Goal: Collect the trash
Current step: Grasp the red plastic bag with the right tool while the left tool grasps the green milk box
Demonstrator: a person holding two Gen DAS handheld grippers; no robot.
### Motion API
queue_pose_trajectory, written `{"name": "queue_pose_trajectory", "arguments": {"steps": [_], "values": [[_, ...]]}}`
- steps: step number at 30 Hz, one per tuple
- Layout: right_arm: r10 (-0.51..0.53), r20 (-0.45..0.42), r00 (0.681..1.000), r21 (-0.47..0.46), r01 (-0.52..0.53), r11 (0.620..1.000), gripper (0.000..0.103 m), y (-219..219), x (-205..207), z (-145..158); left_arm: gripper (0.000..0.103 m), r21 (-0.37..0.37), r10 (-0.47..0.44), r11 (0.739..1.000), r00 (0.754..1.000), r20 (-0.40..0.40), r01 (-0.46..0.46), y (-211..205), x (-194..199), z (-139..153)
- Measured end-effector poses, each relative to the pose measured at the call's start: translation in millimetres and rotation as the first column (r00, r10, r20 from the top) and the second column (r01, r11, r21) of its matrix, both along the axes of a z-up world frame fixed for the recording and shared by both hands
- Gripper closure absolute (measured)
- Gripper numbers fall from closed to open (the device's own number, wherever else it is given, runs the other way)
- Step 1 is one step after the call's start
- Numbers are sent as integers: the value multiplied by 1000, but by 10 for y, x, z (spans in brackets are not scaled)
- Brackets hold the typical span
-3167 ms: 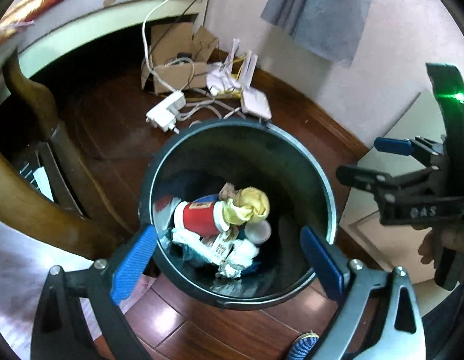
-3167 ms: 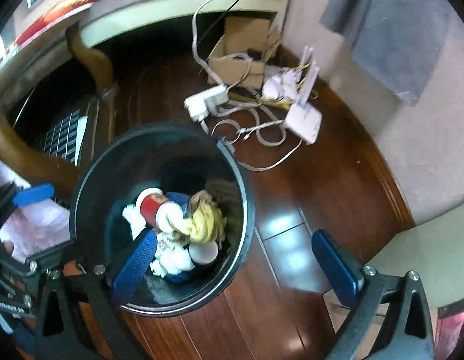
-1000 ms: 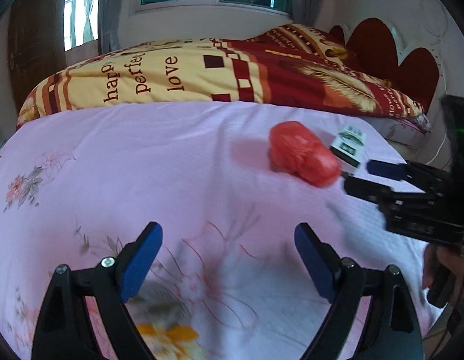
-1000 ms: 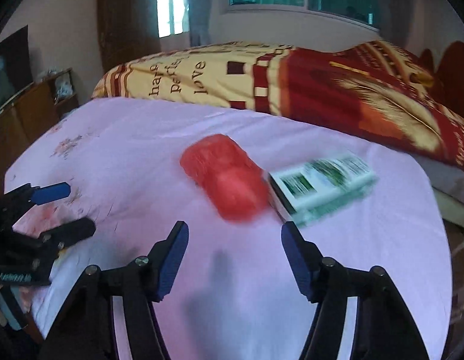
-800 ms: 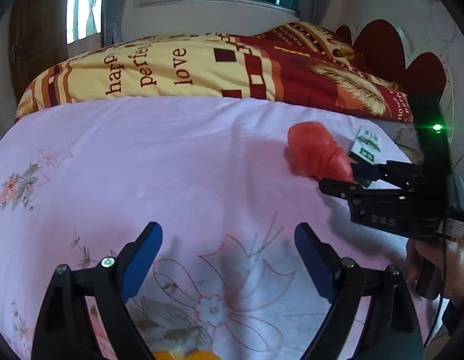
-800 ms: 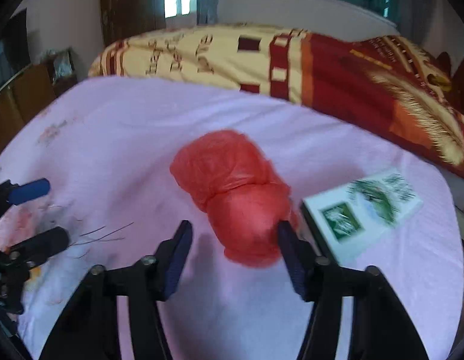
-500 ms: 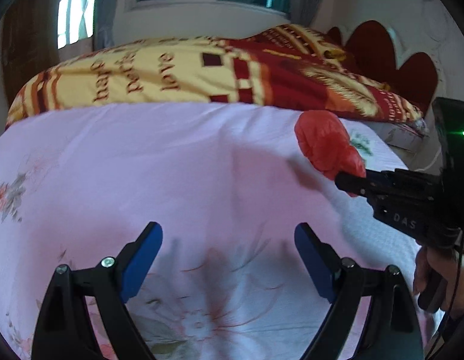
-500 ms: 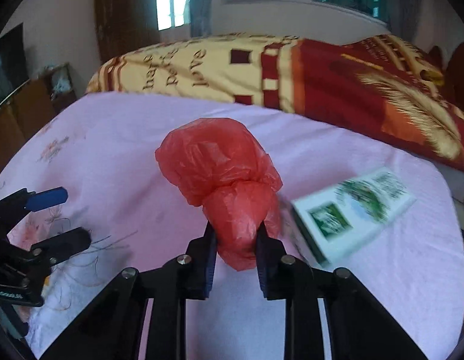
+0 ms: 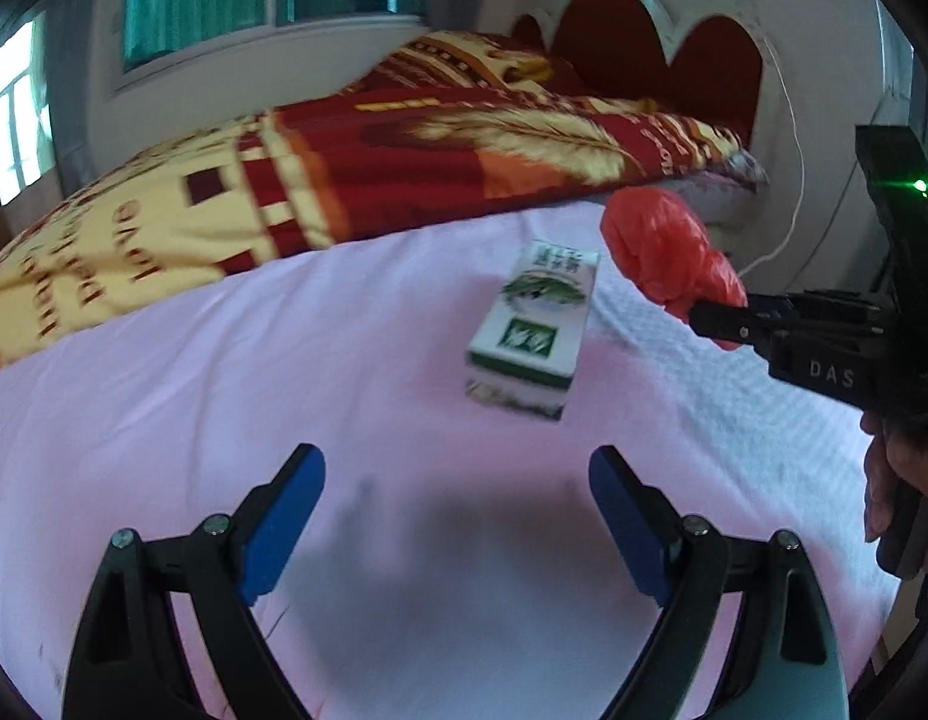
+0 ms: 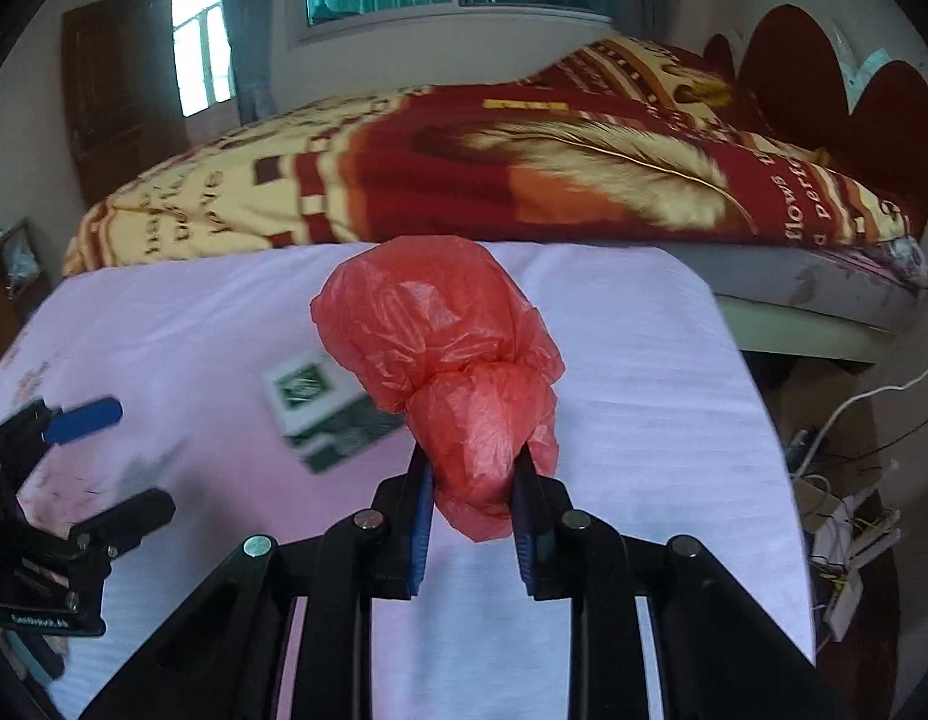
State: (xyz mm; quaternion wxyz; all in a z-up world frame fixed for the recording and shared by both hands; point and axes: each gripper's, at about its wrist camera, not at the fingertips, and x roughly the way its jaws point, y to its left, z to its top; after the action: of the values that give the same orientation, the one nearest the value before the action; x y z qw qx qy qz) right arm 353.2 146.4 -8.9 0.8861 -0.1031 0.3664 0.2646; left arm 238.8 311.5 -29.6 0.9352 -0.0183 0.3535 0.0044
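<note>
My right gripper [image 10: 471, 483] is shut on a crumpled red plastic bag [image 10: 446, 354], which it holds lifted above the pink bed sheet [image 10: 632, 420]. The same red bag [image 9: 665, 252] shows at the right of the left wrist view, pinched by the right gripper [image 9: 713, 315]. A green and white carton [image 9: 533, 330] lies on the sheet ahead of my left gripper [image 9: 458, 522], which stands open with nothing between its fingers. In the right wrist view the carton [image 10: 320, 402] sits to the left, partly behind the bag, with the left gripper [image 10: 113, 462] further left.
A red and yellow quilt [image 9: 344, 180] covers the far side of the bed, below a red headboard [image 9: 662, 54]. Past the bed's right edge are white cables and small white devices [image 10: 842, 516] on the floor. A hand [image 9: 896, 480] holds the right gripper's grip.
The right gripper closed on the red bag and lifted it off the sheet. Both views swung to the right, so the carton now lies ahead of the left gripper.
</note>
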Motion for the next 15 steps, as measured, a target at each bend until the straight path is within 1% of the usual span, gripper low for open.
{"name": "queue_pose_trajectory", "arguments": {"steps": [3, 6, 10, 11, 12, 13, 15], "values": [[-12, -12, 1000, -13, 12, 1000, 78, -78, 148, -58, 13, 16, -25, 1000, 999, -26, 26, -73, 283, -38], [-26, -28, 999, -19, 25, 1000, 78, -151, 299, -97, 16, 18, -58, 998, 997, -48, 59, -140, 527, -48], [-45, -43, 998, -12, 45, 999, 78, -249, 452, -112, 22, -10, -90, 996, 992, -85, 90, -213, 787, -82], [-49, -49, 998, -9, 49, 999, 78, -278, 477, -112, 22, -14, -95, 995, 992, -88, 95, -242, 823, -96], [-51, -52, 997, -7, 51, 999, 78, -290, 485, -113, 25, -12, -100, 995, 990, -100, 99, -263, 881, -112], [-54, -57, 997, -6, 53, 999, 78, -314, 499, -117, 38, -16, -100, 995, 988, -117, 99, -273, 925, -130], [-53, -66, 996, -5, 52, 999, 78, -326, 506, -136, 43, -41, -109, 994, 986, -123, 105, -287, 938, -140]]}}
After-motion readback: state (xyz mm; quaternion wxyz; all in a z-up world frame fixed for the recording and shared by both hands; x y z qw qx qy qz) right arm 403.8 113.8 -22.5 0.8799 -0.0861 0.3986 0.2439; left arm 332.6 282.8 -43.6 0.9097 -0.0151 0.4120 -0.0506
